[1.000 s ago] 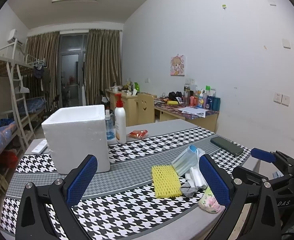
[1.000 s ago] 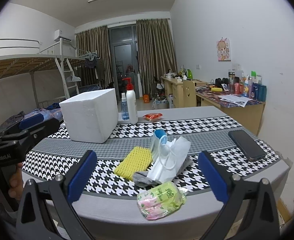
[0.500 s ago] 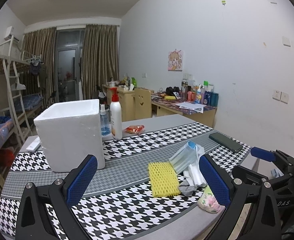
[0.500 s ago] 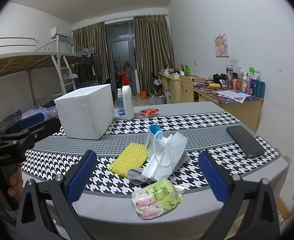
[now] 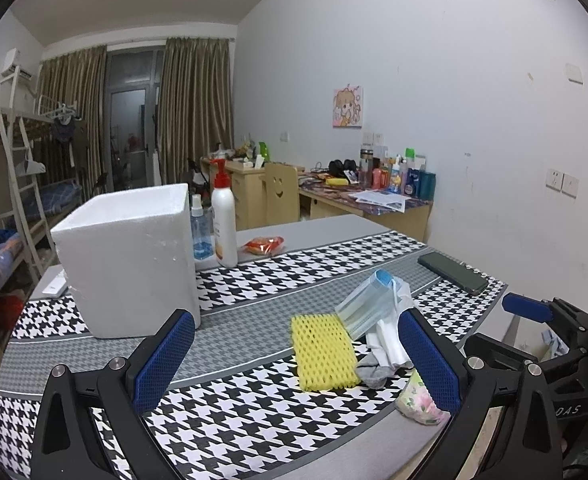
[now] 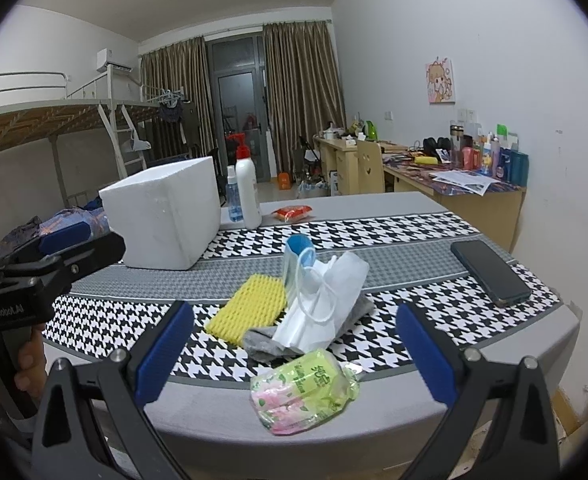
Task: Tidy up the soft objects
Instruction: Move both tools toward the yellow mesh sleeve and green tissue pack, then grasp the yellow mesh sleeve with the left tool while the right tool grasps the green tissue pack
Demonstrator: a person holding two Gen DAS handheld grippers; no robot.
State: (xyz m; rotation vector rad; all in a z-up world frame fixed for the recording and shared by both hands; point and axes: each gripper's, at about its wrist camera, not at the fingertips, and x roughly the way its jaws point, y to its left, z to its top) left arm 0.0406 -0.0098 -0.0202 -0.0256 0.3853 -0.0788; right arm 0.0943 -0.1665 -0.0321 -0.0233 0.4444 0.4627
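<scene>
A pile of soft things lies near the table's front edge: a yellow foam net (image 5: 324, 352) (image 6: 249, 308), a pack of face masks (image 5: 370, 306) (image 6: 322, 296), a grey sock (image 5: 372, 372) (image 6: 265, 344) and a green-pink tissue pack (image 6: 304, 392) (image 5: 418, 404). A white foam box (image 5: 129, 260) (image 6: 165, 216) stands at the left. My left gripper (image 5: 294, 360) is open and empty, held above the table before the pile. My right gripper (image 6: 294, 352) is open and empty, just in front of the tissue pack.
A white pump bottle (image 5: 223, 220), a small blue spray bottle (image 5: 199, 232) and a red snack packet (image 5: 263, 245) stand behind the box. A dark phone (image 6: 490, 272) lies at the right. The table has a houndstooth cloth (image 5: 253, 280). Desks and a bunk bed are beyond.
Both grippers have shifted slightly; the view has swung a little and the box and pile sit a bit lower and nearer in frame. Nothing was grasped.
</scene>
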